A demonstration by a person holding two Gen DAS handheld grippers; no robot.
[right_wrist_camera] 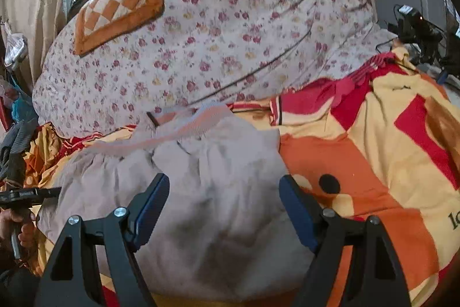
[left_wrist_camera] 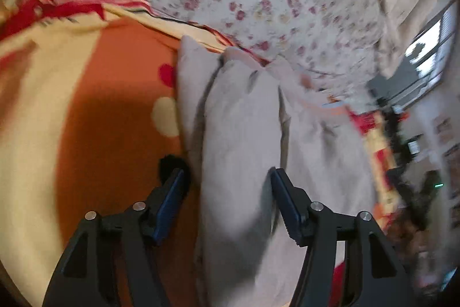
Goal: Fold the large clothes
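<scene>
Left gripper [left_wrist_camera: 227, 177]: black two-finger tongs with blue pads, jaws spread apart, nothing between them, poised above the garment's left edge.
Right gripper [right_wrist_camera: 224, 186]: same build, jaws spread wide over the garment's middle, gripping nothing.
Bedspread [right_wrist_camera: 359, 157]: orange, cream and red patterned cloth under everything, with a black dot at 3 o'clock of the right gripper.
Floral quilt [right_wrist_camera: 201, 33]: white bundle with small red roses, heaped at 12 o'clock behind the garment.
Garment [right_wrist_camera: 207, 192]: pale grey-lilac crumpled cloth lying on the bedspread, pink ribbed band [right_wrist_camera: 201, 123] at its far edge, touching the quilt.
Checked cushion [right_wrist_camera: 120, 5]: orange-and-cream, resting on the quilt at 11 o'clock.
</scene>
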